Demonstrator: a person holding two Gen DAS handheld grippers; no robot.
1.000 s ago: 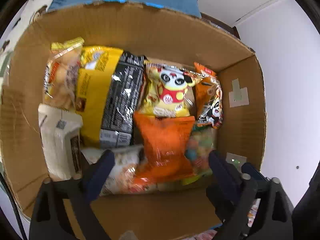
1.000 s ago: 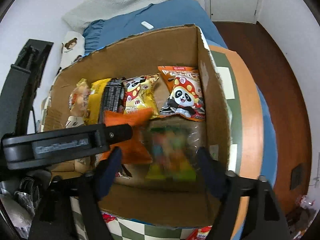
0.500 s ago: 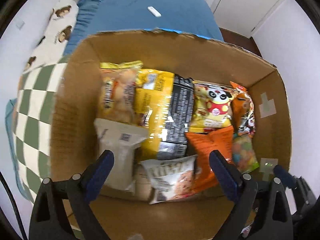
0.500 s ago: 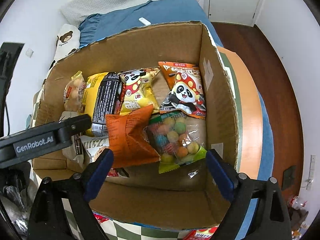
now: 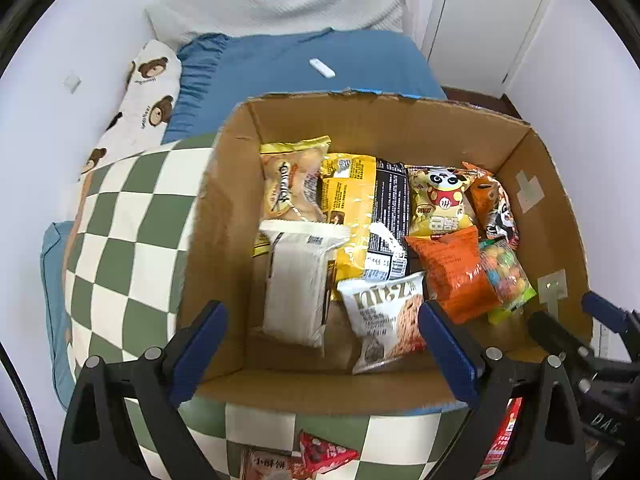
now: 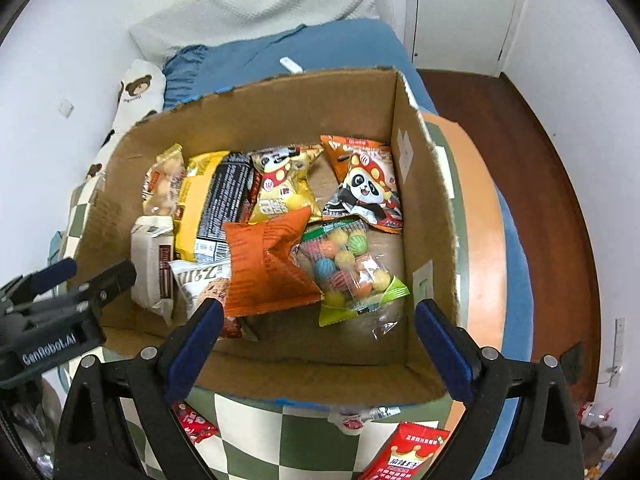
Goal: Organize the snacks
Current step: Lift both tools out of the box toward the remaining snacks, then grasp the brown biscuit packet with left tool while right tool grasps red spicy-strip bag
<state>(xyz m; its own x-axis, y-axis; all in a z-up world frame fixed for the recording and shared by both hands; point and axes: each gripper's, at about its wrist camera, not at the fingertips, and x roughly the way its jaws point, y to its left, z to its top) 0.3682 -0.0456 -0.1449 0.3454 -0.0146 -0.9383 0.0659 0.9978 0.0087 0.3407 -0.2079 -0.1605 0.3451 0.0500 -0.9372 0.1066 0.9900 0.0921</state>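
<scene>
Snacks fill the cardboard box (image 6: pixel 416 168), which sits on a checkered cushion (image 5: pixel 132 216) on the bed. Candy-ball bag (image 6: pixel 352 268) lies flat on the box floor, touching the orange packet (image 6: pixel 268 264) on its left. Right gripper (image 6: pixel 316 340) hovers above the near box wall; its jaws are opening, nothing between them. Left gripper (image 5: pixel 320 344) stands wide, empty, above the white packet (image 5: pixel 296 284) and cookie bag (image 5: pixel 384 316).

Blue bedsheet (image 5: pixel 304 64) (small white remote (image 5: pixel 321 68) on it); bear-print pillow (image 5: pixel 148 92); white door (image 5: pixel 488 16).
</scene>
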